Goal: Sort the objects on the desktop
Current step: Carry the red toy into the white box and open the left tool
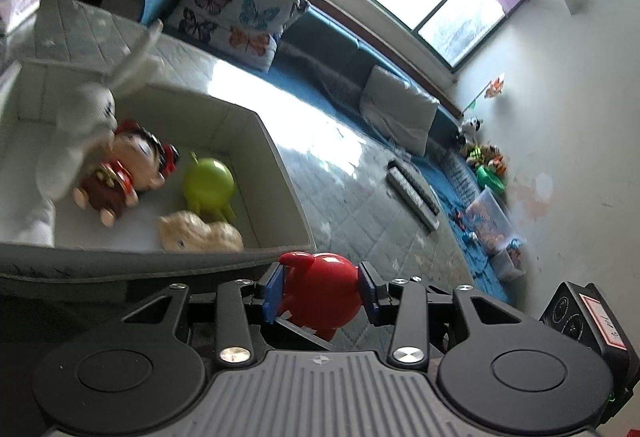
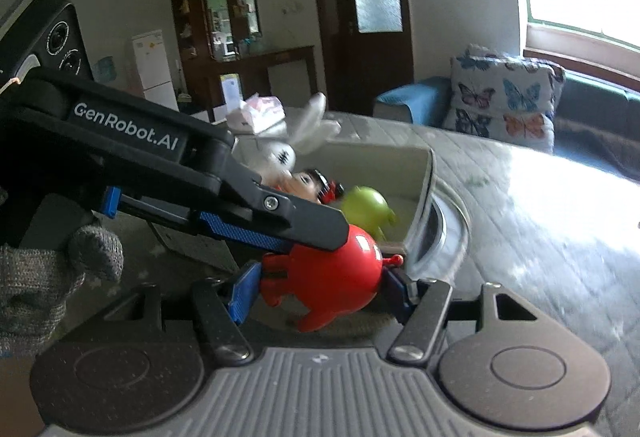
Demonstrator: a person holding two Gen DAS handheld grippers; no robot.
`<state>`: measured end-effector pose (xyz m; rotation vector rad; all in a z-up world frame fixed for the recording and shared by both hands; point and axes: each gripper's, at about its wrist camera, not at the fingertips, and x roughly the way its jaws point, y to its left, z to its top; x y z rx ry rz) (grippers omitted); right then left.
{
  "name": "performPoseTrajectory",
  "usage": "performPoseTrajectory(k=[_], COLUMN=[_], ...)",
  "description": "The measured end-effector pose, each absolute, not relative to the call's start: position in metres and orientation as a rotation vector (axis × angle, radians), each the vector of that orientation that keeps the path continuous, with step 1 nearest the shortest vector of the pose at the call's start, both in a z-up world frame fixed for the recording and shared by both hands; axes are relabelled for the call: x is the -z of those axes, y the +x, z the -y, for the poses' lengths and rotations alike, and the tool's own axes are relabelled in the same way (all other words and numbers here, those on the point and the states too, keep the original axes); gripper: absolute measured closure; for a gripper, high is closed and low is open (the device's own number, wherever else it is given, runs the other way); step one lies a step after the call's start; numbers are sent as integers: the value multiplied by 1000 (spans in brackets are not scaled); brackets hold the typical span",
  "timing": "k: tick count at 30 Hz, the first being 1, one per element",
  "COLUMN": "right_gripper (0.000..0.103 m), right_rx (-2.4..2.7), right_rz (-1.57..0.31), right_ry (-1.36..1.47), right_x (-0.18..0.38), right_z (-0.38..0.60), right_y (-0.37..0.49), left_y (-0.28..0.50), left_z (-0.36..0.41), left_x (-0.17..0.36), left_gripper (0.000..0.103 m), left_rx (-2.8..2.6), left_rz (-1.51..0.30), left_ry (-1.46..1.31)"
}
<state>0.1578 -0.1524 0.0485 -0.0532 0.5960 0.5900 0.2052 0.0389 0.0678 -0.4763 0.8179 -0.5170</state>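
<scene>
A glossy red robot toy (image 1: 324, 293) sits between the blue pads of my left gripper (image 1: 322, 289), which stand close at its sides without clearly pressing on it. In the right wrist view the same red toy (image 2: 332, 277) is clamped between the pads of my right gripper (image 2: 320, 293). One left finger (image 2: 280, 221) lies across its top there. Just beyond is an open beige box (image 1: 260, 141) holding a white rabbit plush (image 1: 80, 125), a doll in red (image 1: 128, 165), a green robot toy (image 1: 208, 185) and a beige plush (image 1: 200, 233).
The box stands on a table (image 1: 340, 197) under a quilted clear cover, with a remote (image 1: 412, 193) on its far side. A tissue pack (image 2: 260, 113) lies behind the box. A butterfly pillow (image 1: 240, 17) rests on the sofa. A grey-gloved hand (image 2: 40, 269) holds the left gripper.
</scene>
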Motion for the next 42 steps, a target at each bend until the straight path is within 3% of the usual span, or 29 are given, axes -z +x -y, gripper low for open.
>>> performPoseTrajectory(k=[15, 42], right_gripper=[38, 37], right_rx=[-653, -668], right_rz=[-542, -711], right_ry=[-116, -152], right_x=[-72, -17], right_z=[102, 67], right_y=[210, 293], left_y=[235, 304], left_z=[-79, -107], left_x=[-92, -25], left_gripper=[59, 62], left_rx=[439, 375], left_rz=[-728, -842], left_ry=[-484, -588])
